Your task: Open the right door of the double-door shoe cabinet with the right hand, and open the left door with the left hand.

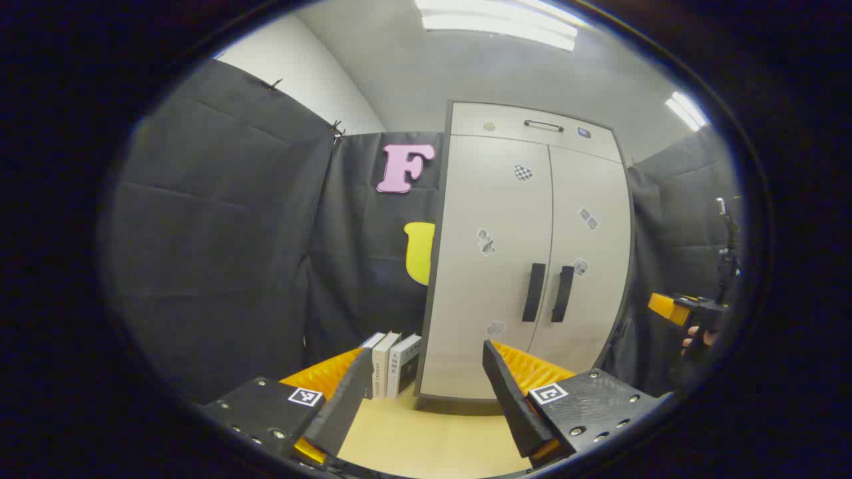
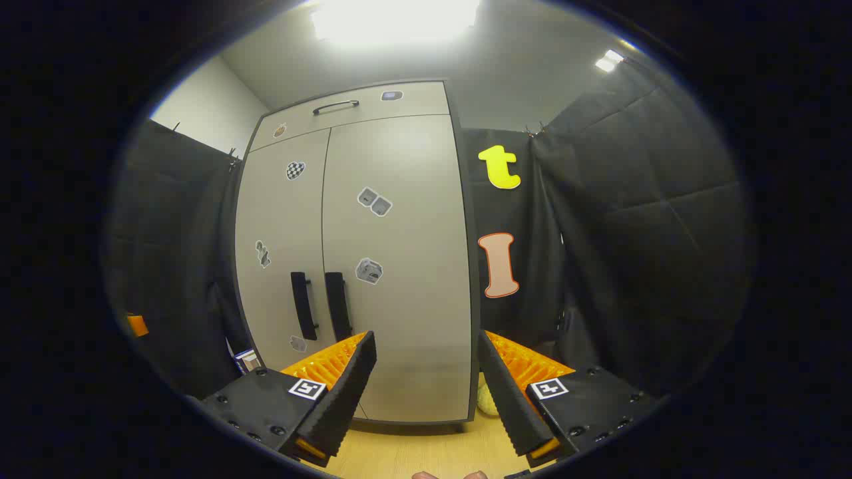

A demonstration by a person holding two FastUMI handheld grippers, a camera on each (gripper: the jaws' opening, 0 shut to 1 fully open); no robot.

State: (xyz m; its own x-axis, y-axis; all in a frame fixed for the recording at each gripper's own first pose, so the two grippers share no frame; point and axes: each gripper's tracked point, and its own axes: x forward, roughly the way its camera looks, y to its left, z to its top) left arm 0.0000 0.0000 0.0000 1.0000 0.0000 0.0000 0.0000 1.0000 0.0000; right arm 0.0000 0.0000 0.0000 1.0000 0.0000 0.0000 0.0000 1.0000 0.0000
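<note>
Standing on the pale wooden counter (image 1: 426, 446), the tall light-grey double-door shoe cabinet (image 1: 526, 253) has both doors closed. Its two black vertical handles sit side by side at the middle seam: the left door handle (image 1: 533, 292) and the right door handle (image 1: 562, 293). The left gripper (image 1: 426, 389) is well apart from the cabinet, with jaws wide and holding nothing. The right gripper (image 2: 426, 382) faces the right door, also with wide, empty jaws. Some white books (image 1: 393, 362) stand just beside the cabinet's left side.
</note>
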